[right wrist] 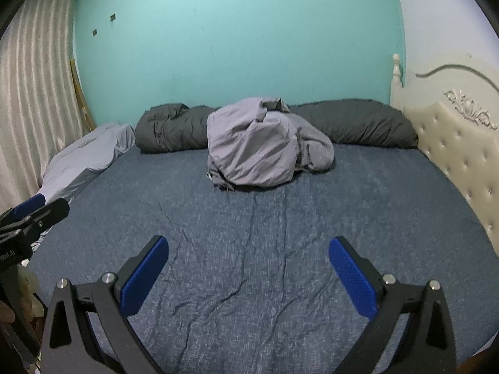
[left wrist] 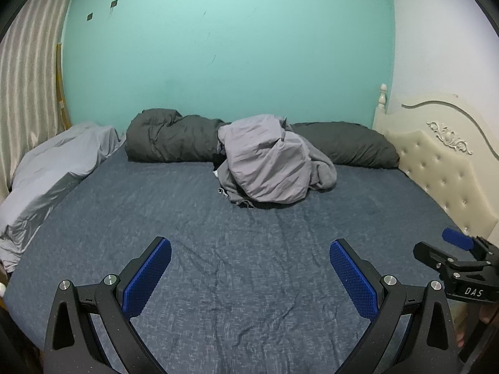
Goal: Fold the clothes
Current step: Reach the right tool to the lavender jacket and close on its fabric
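Note:
A crumpled heap of light grey clothes (left wrist: pixel 271 162) (right wrist: pixel 259 146) lies on the far middle of the blue bed sheet (left wrist: pixel 218 249) (right wrist: pixel 249 249). My left gripper (left wrist: pixel 249 249) hangs open over the near part of the bed, nothing between its blue pads, well short of the heap. My right gripper (right wrist: pixel 248 247) is likewise open and empty above the sheet. In the left wrist view the right gripper shows side-on at the right edge (left wrist: pixel 449 249); in the right wrist view the left gripper (right wrist: pixel 34 210) shows at the left edge.
A dark grey rolled duvet (left wrist: pixel 174 140) (right wrist: pixel 352 124) runs along the teal wall behind the heap. A pale grey sheet (left wrist: pixel 53 168) (right wrist: pixel 90 152) bunches at the left edge by the curtain (right wrist: pixel 31 93). A cream tufted headboard (left wrist: pixel 443 168) (right wrist: pixel 458 155) bounds the right side.

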The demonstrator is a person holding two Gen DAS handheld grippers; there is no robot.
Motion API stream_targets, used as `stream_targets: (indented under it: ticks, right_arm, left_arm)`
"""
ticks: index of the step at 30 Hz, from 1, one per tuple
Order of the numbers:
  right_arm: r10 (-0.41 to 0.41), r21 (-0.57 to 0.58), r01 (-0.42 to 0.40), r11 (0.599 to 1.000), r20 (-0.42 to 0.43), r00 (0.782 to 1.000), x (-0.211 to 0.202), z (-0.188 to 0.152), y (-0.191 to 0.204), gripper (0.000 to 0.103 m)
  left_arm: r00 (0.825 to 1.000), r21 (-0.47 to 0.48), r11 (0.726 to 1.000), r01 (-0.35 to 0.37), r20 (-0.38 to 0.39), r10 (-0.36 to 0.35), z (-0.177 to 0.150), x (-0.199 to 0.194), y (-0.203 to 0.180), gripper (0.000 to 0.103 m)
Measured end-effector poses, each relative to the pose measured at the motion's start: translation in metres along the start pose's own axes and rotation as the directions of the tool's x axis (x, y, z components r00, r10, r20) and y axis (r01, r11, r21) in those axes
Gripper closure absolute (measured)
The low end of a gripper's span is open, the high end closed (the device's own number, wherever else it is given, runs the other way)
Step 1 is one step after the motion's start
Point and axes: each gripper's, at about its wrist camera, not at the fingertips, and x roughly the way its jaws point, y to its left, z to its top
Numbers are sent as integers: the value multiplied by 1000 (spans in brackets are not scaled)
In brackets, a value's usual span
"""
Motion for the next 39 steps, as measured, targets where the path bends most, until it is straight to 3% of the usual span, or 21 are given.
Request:
stream_targets:
  ticks: [6,16,25,32,39]
  right_arm:
    - [22,8,-22,1000,-83,996,64,8,-5,0]
    - [38,27,-34,999,-138,990,191,42,-12,0]
    - [51,19,-49,999,-149,988,312,77,-12,0]
    - [10,21,-6,1000,-232,973,408,98,-6,0]
    - [10,-16,-14,1000,-189,982,468,118,4,3]
  left_arm:
    - [1000,-19,1000,-22,-7,22,7,53,15,0]
    - [998,-75,995,-64,-21,62,12,158,52,0]
    - [995,-175,982,-70,-88,55,-11,247,89,0]
    - [989,-227,971,-73,-145,40,-33,299,114,0]
    - [983,-243,966,-90,-180,47,-51,331,131,0]
